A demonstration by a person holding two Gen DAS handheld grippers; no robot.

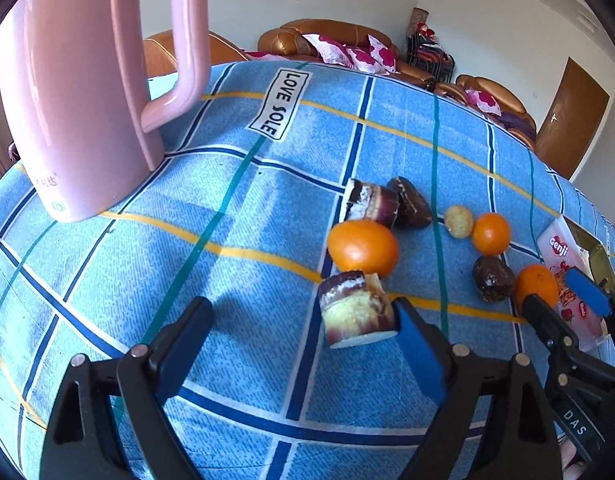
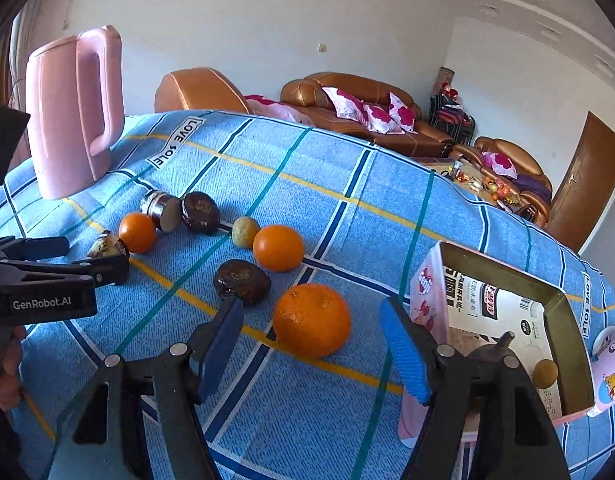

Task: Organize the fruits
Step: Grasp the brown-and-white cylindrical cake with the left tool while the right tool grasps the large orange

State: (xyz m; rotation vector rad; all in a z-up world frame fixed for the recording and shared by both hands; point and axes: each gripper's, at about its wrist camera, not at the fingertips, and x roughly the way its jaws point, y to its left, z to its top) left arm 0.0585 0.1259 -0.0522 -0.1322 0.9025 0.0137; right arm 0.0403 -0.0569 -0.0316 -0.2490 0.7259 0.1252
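Note:
In the left wrist view my left gripper (image 1: 303, 344) is open over the blue checked cloth. A cut sugarcane piece (image 1: 357, 312) lies just inside its right finger, with a wide gap to the left finger. Behind it lie an orange (image 1: 363, 248), another cane piece (image 1: 373, 202) and a dark fruit (image 1: 413, 204). In the right wrist view my right gripper (image 2: 311, 348) stands open around a large orange (image 2: 311, 320), with a gap on each side. A dark fruit (image 2: 243, 280), another orange (image 2: 278, 247) and a small yellowish fruit (image 2: 245, 232) lie beyond.
A tall pink kettle (image 1: 75, 100) stands at the table's far left. An open cardboard box (image 2: 427, 292) at the right holds a small brown fruit (image 2: 545, 374) and a dark stalked one. A small pink dish (image 2: 611, 344) sits beside it. Sofas stand beyond the table.

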